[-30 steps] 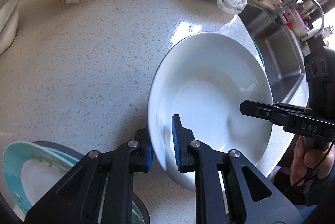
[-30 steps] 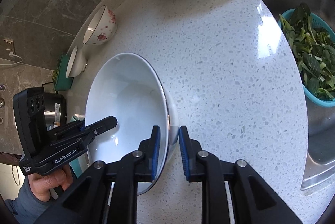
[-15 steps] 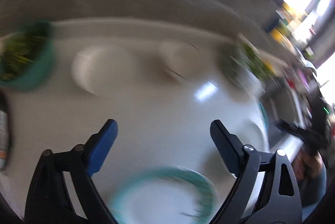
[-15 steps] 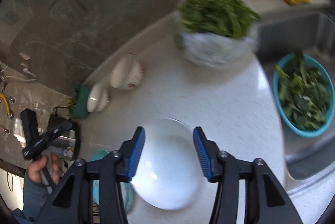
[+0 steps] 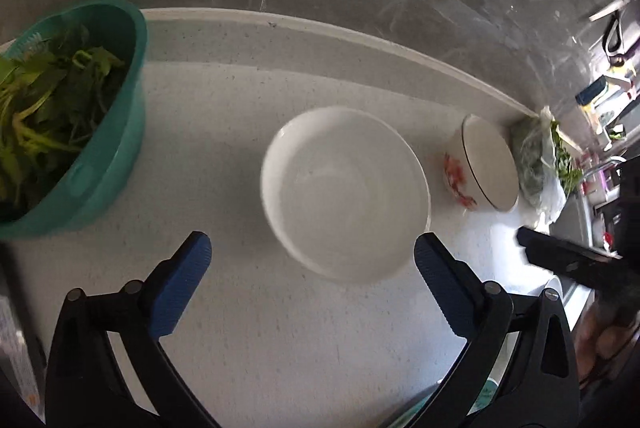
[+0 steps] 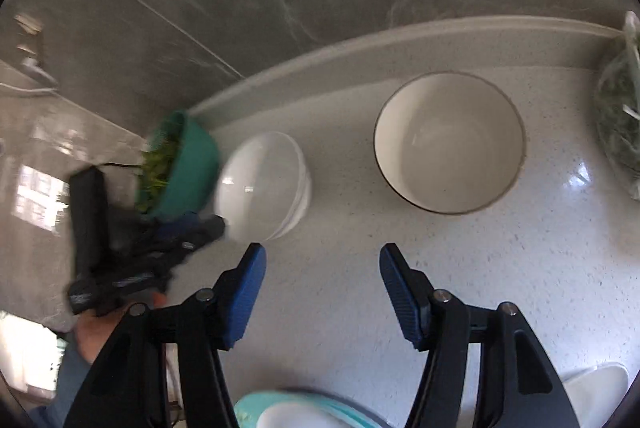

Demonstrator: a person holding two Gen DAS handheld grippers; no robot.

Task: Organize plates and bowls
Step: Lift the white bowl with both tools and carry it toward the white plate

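Fingers of the left gripper widen, empty, before the white bowl; right gripper opening, empty, over bare counter.

No lettering can be read anywhere (the print on the left gripper is blurred).

A teal colander of greens and bagged greens sit on the counter.

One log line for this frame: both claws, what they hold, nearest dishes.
left claw: opening, empty, over plain white bowl | right claw: opening, empty, short of dark-rimmed bowl | counter: both bowls upright
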